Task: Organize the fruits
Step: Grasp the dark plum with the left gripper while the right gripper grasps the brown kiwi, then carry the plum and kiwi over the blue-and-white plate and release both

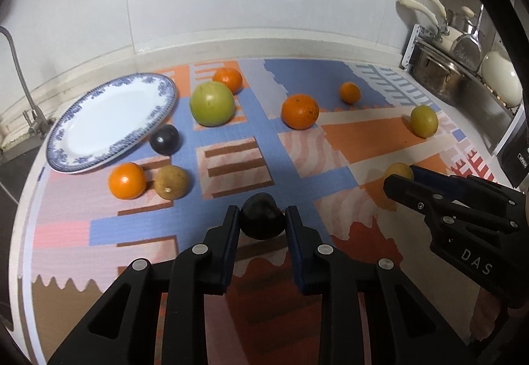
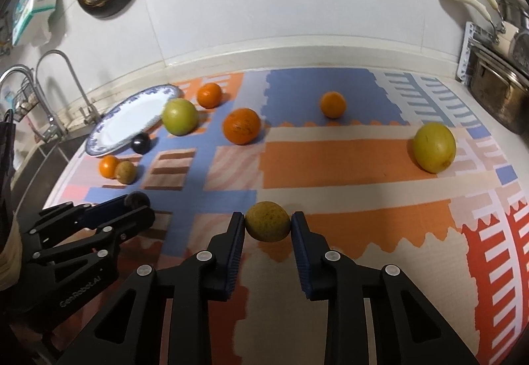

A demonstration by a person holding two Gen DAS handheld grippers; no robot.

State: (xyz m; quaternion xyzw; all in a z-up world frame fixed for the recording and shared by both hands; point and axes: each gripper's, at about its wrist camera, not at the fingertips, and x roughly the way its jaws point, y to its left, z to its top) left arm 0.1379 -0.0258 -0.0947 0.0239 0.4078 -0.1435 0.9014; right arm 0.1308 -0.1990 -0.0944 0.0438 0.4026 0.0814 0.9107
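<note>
My left gripper (image 1: 263,216) is shut on a dark plum (image 1: 262,216), held just above the patterned mat. My right gripper (image 2: 267,221) is shut on a yellow-brown speckled fruit (image 2: 267,221); it also shows in the left wrist view (image 1: 398,171). A blue-rimmed white plate (image 1: 112,122) lies at the far left, one edge resting on a second dark plum (image 1: 164,139). Near it are a green apple (image 1: 212,104), an orange (image 1: 127,180) and a brown fruit (image 1: 171,182). Three more oranges (image 1: 300,111) (image 1: 227,79) (image 1: 349,92) and a yellow fruit (image 1: 424,120) lie farther off.
A sink with taps (image 2: 49,94) is beyond the mat's left edge. A rack with metal pots (image 1: 439,74) stands at the right. A white tiled wall (image 1: 264,1) closes the back. A black appliance (image 1: 515,153) sits at the far right.
</note>
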